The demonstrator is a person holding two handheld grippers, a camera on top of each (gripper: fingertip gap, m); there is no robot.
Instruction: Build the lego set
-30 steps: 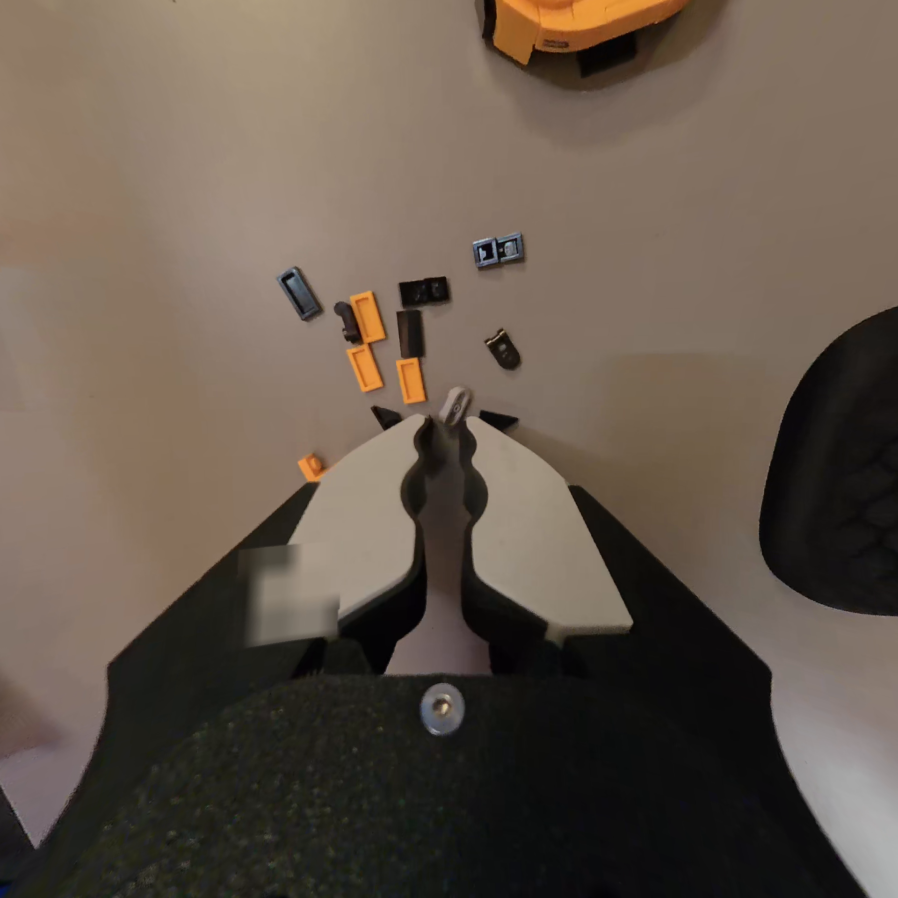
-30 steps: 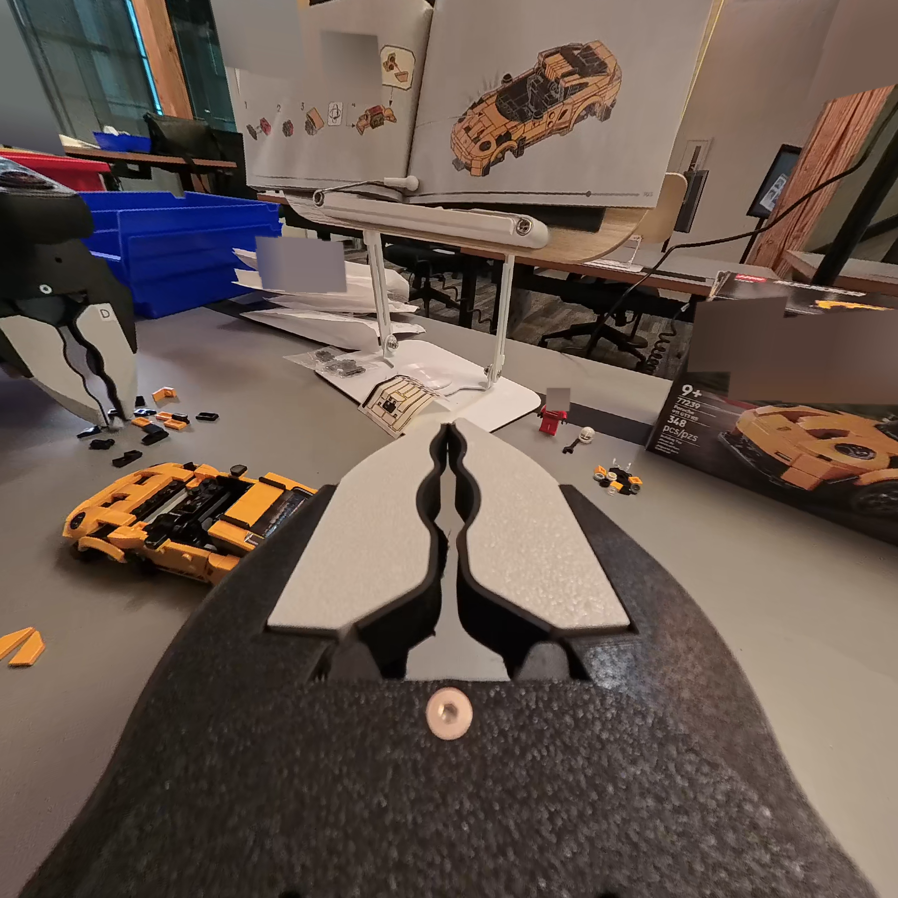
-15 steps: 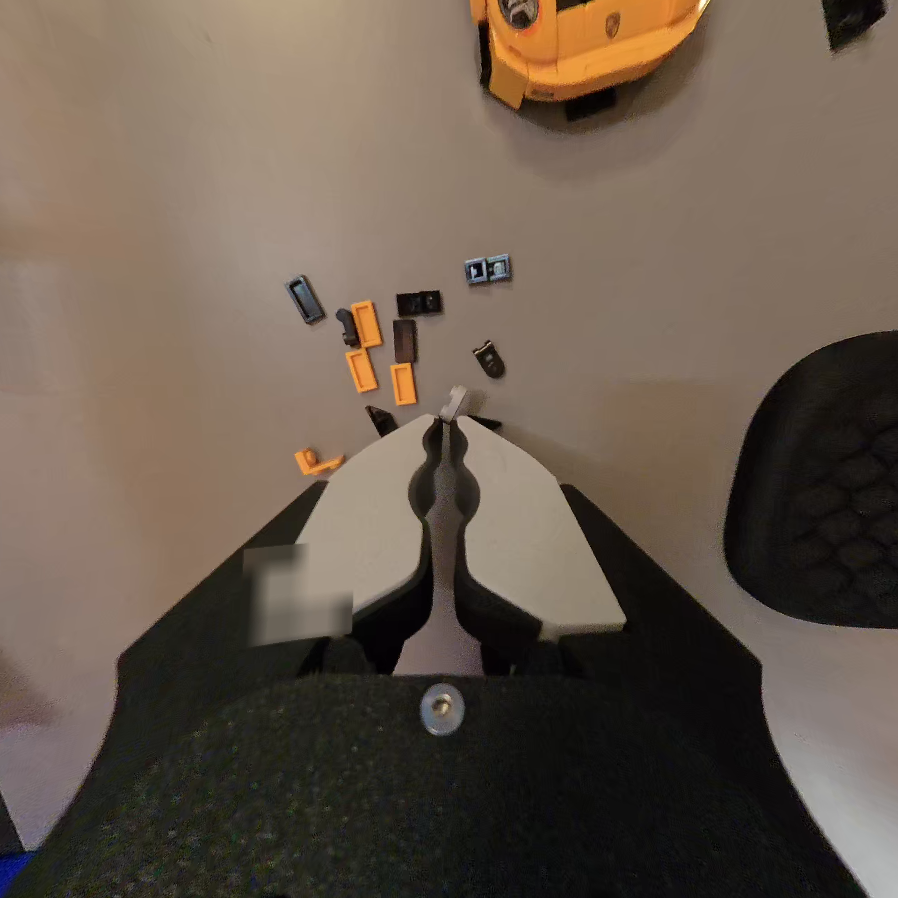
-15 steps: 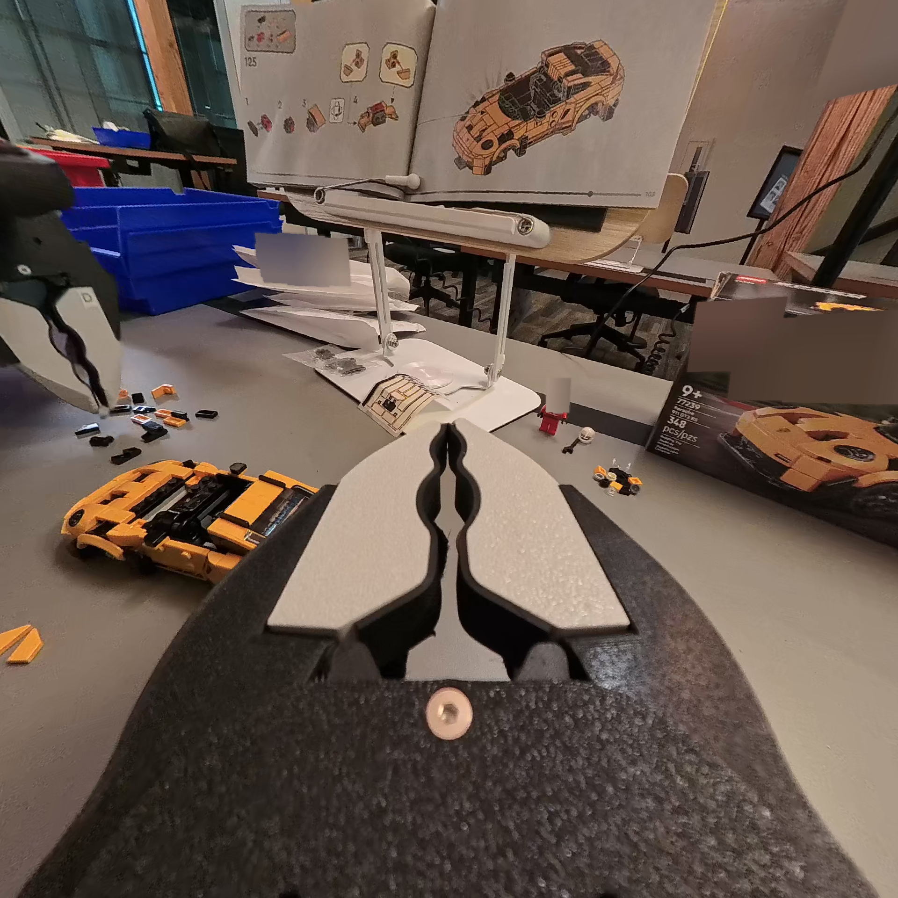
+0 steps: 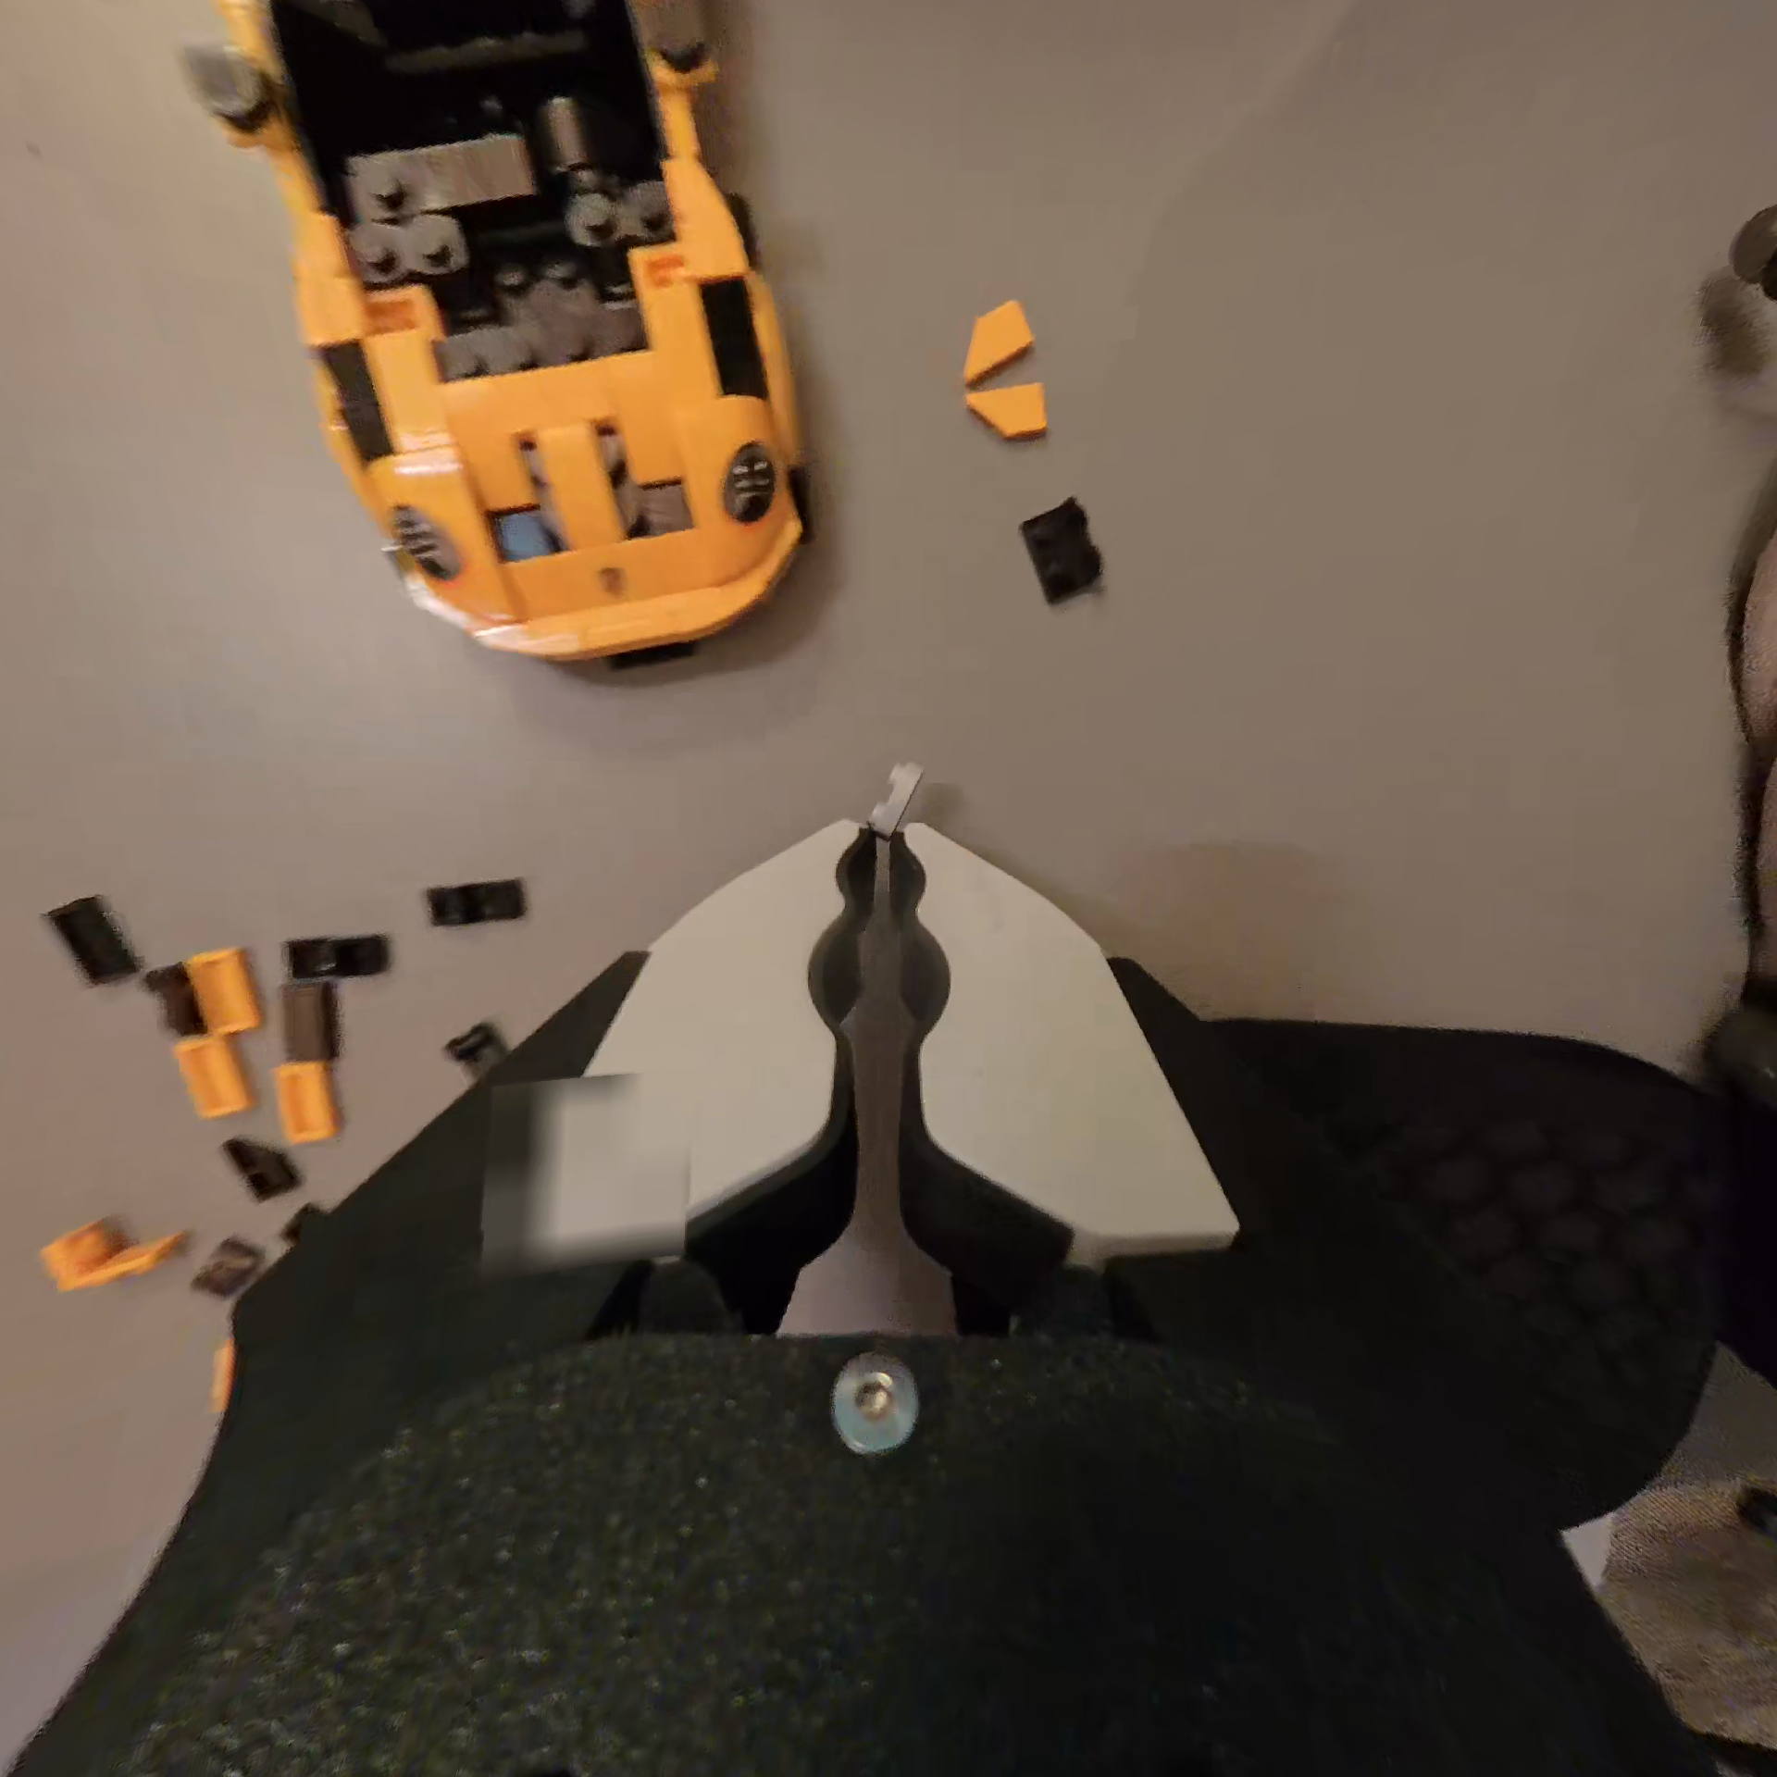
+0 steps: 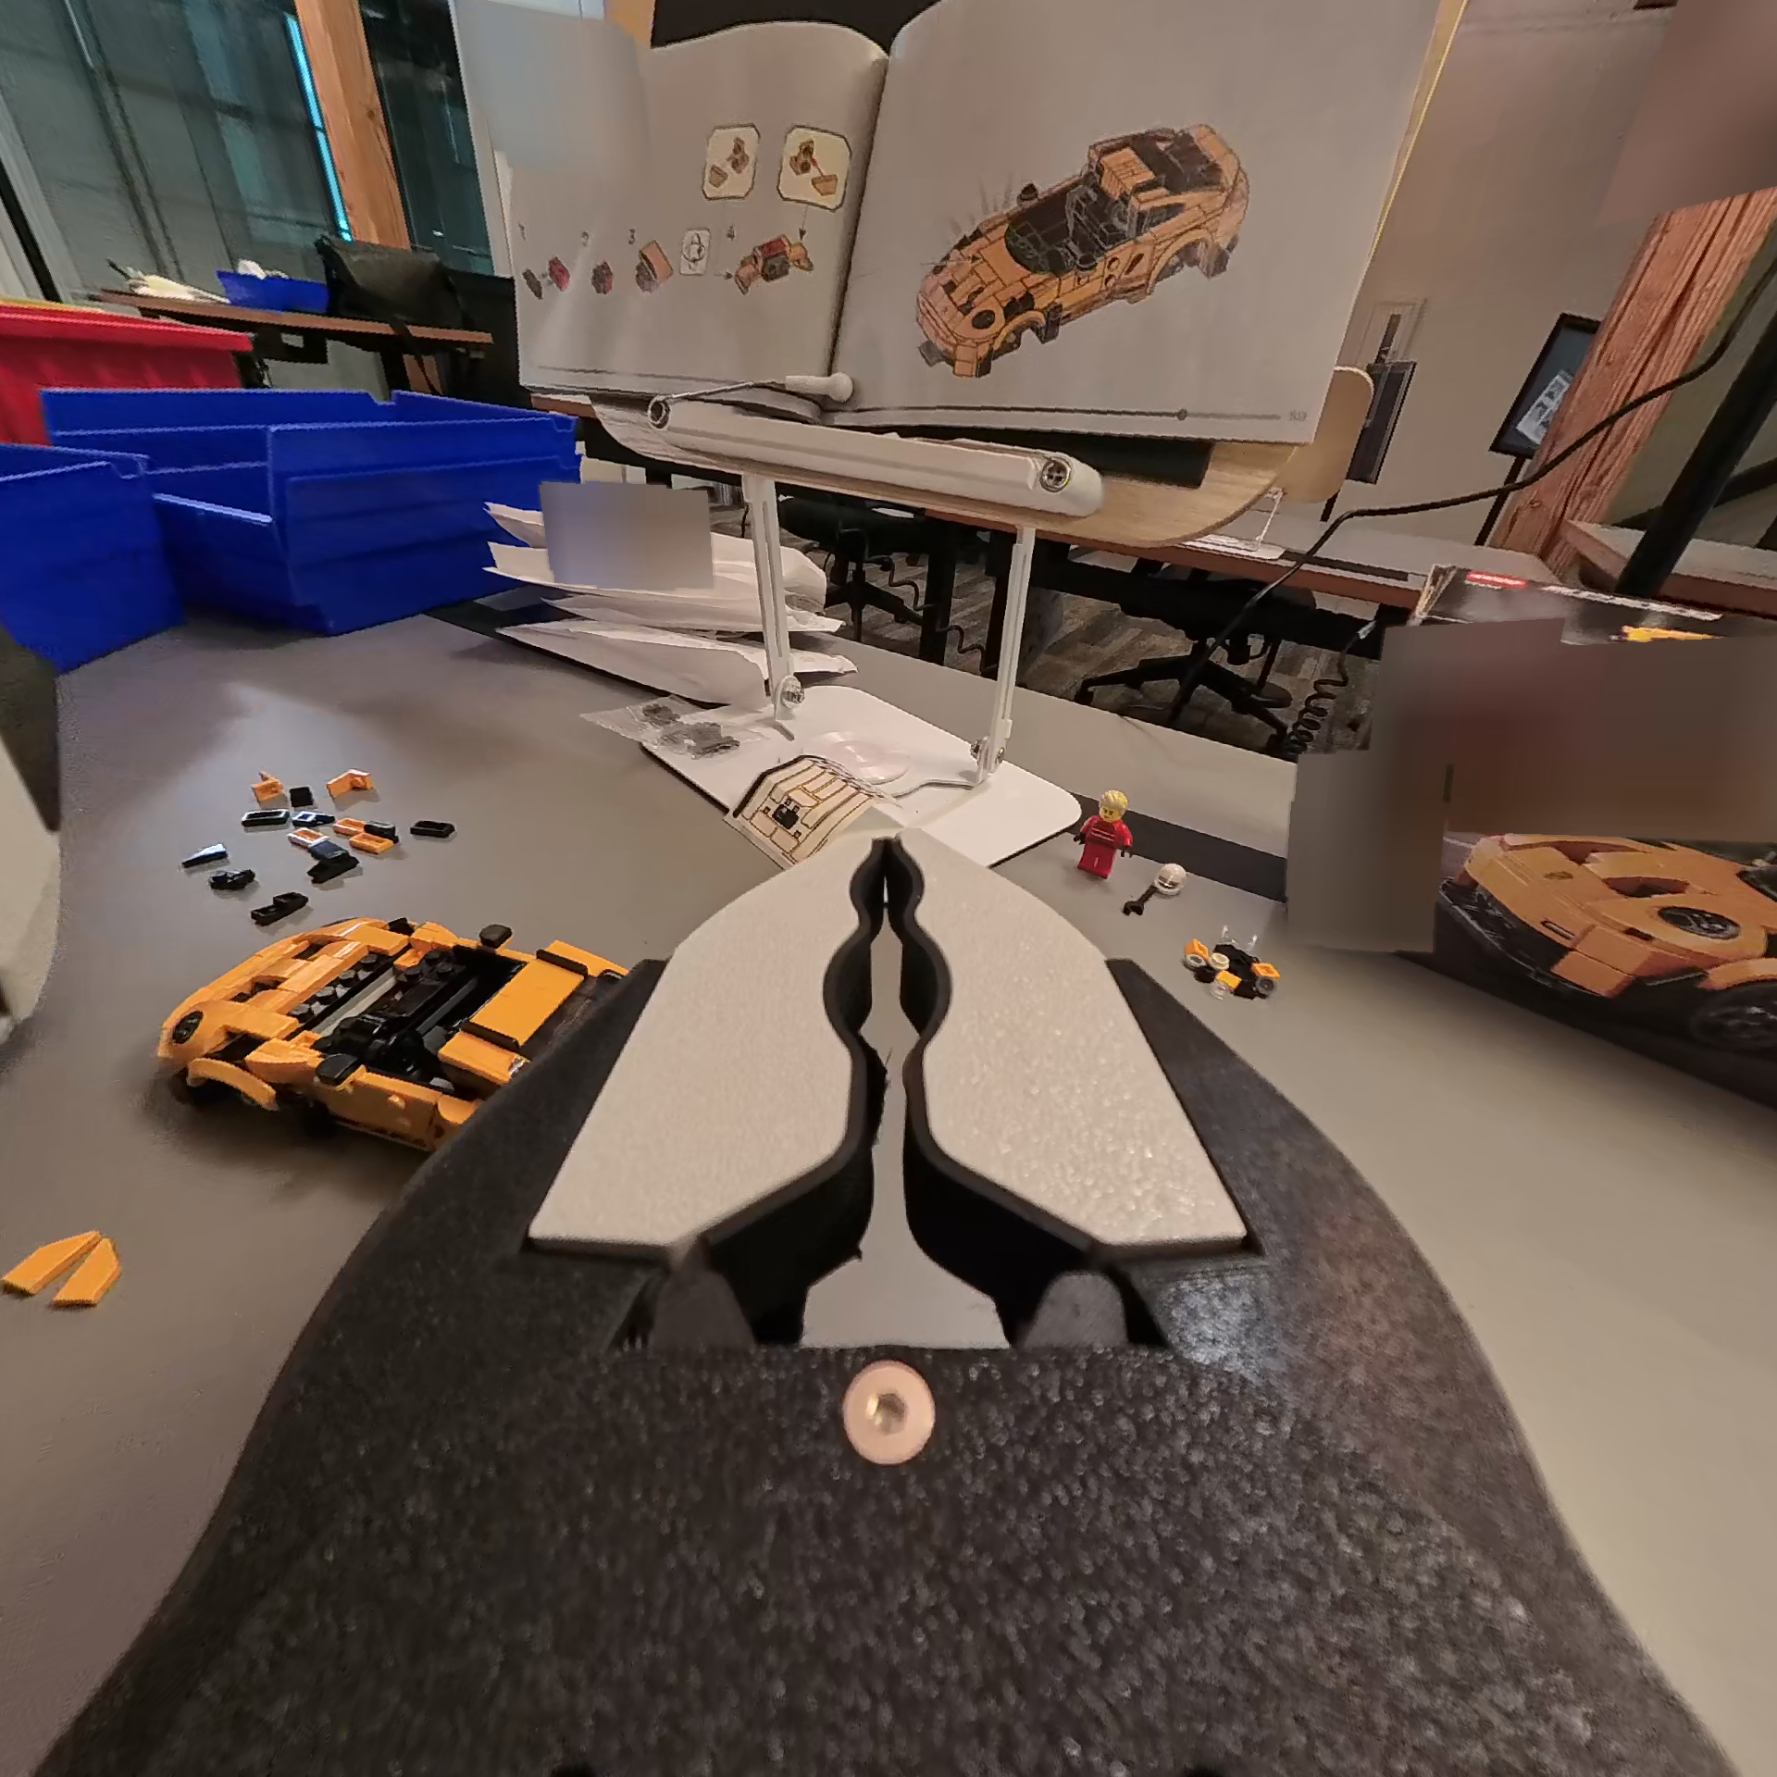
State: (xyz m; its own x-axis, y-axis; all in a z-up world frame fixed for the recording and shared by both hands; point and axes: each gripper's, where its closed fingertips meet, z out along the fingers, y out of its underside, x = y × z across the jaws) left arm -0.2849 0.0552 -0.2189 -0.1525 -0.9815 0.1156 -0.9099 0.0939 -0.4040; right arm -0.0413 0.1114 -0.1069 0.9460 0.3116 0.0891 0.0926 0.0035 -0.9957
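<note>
- Pinching a small light-grey Lego piece (image 5: 892, 798) at its very tips, the left tool (image 5: 880, 838) hangs above the worktop (image 5: 1250, 769), just short of the orange Lego car's (image 5: 538, 385) nose; the tip hold probably leaves the piece's free end clear for pressing on.
- The piece's exact shape is hard to tell, as the view is motion-blurred.
- The right tool (image 6: 889, 851) is pressed together with nothing between its tips, parked beside the car's (image 6: 385, 1019) rear, likely waiting to steady it.
- Loose orange and black parts (image 5: 240, 1038) lie sorted in a cluster off the car's front-left corner; two orange wedge tiles (image 5: 1005, 370) and a black plate (image 5: 1063, 548) sit on its other side.
- Beyond the car, an instruction booklet (image 6: 865, 240) is propped open on a white stand (image 6: 865, 462), so the steps stay readable.
- The set's box (image 6: 1587, 913) and a red minifigure (image 6: 1106, 837) stand far to the car's side.
- The box and booklet carry print, and the car's nose bears a small badge.
</note>
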